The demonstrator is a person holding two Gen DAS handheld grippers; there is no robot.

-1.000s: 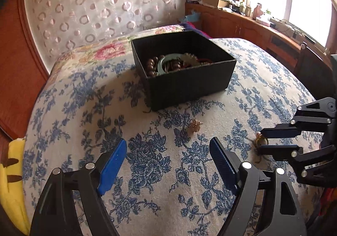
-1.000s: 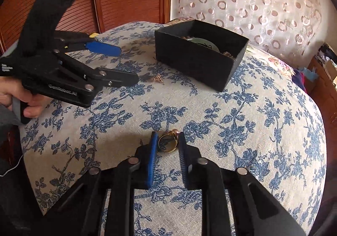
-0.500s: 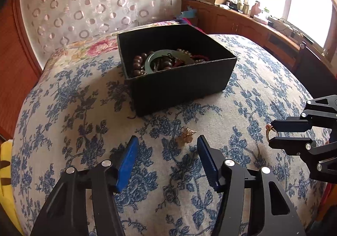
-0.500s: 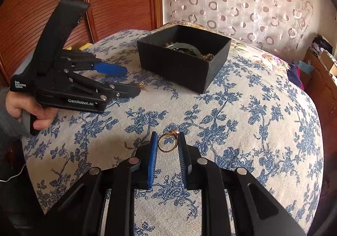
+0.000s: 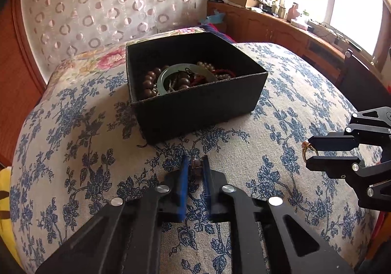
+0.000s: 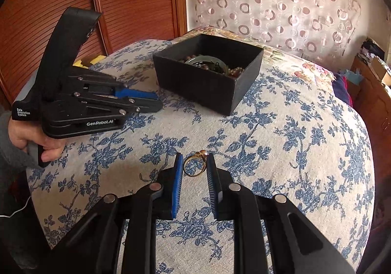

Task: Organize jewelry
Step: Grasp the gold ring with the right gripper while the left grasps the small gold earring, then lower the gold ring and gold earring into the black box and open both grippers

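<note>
Since a second ago the left gripper point(image 5: 194, 164) has just closed onto the small ornament point(image 5: 195, 163) before the black box point(image 5: 195, 107), while the right gripper point(image 6: 194, 164) pinches a gold ring point(image 6: 194, 166) above the floral cloth point(image 6: 293, 151).

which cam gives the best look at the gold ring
The right wrist view: the gold ring sits centred between the right gripper jaws, its full hoop visible. The left wrist view shows it small, edge-on, near the frame's right side.

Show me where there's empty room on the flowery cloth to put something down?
Bare blue-flowered cloth lies right of the black box in the right wrist view. Crowded: inside the box, and between it and the left gripper and right gripper.
</note>
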